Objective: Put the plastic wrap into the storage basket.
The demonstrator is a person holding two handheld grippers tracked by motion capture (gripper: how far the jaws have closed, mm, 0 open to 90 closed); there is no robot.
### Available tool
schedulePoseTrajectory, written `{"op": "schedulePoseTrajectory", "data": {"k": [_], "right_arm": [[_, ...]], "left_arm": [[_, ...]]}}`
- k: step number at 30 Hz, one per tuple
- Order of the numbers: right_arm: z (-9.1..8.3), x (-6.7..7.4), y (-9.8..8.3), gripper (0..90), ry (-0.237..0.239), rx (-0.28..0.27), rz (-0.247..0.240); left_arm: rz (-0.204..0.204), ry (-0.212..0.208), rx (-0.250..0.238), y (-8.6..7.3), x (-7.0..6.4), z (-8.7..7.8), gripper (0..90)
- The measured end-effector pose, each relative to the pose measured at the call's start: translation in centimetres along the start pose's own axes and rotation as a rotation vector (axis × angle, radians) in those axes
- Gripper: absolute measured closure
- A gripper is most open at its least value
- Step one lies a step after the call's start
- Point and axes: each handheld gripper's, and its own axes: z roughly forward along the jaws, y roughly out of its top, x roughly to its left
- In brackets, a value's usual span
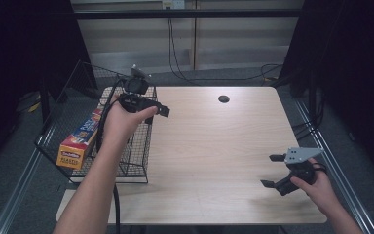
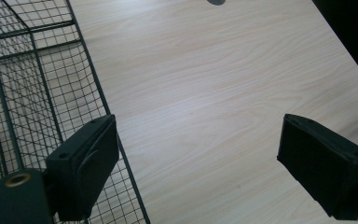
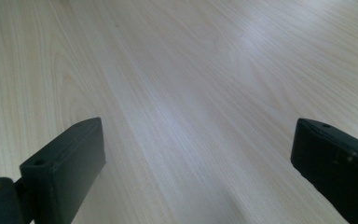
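A person's left hand holds my left gripper (image 1: 157,108) above the right rim of a black wire basket (image 1: 135,161) at the table's left edge. In the left gripper view its jaws stand wide apart with nothing between them, so the left gripper (image 2: 196,135) is open over bare wood, with the basket's mesh (image 2: 37,93) beside its left jaw. An orange and blue box of plastic wrap (image 1: 80,139) lies in the basket. Near the table's front right corner my right gripper (image 1: 269,170) is open and low over the wood, and the right gripper (image 3: 198,133) has only tabletop between its jaws.
The light wooden table (image 1: 214,146) has a dark round hole (image 1: 223,99) near its far edge, also at the top of the left gripper view as the hole (image 2: 216,2). Cables run along the floor behind the table. Dark curtains stand on both sides.
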Motion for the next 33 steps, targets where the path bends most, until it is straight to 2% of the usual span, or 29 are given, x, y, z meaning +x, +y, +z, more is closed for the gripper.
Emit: {"op": "schedulePoseTrajectory", "data": {"k": [11, 16, 27, 33], "right_arm": [[0.0, 0.0, 0.0, 2.6, -0.007, -0.006, -0.001], [-0.1, 0.0, 0.0, 2.6, -0.009, -0.006, 0.0], [-0.1, -0.1, 0.0, 2.6, -0.011, -0.004, 0.0], [0.0, 0.0, 0.0, 2.6, -0.004, -0.003, -0.004]], "left_arm": [[0.031, -0.041, -0.004, -0.6, -1.2, 2.2, 12.2], [0.065, -0.08, -0.012, -1.0, -1.9, 3.1, 12.2], [0.084, -0.111, -0.004, -1.9, -2.8, 4.9, 12.3], [0.097, -0.114, -0.01, -2.4, -3.2, 5.6, 12.3]]}}
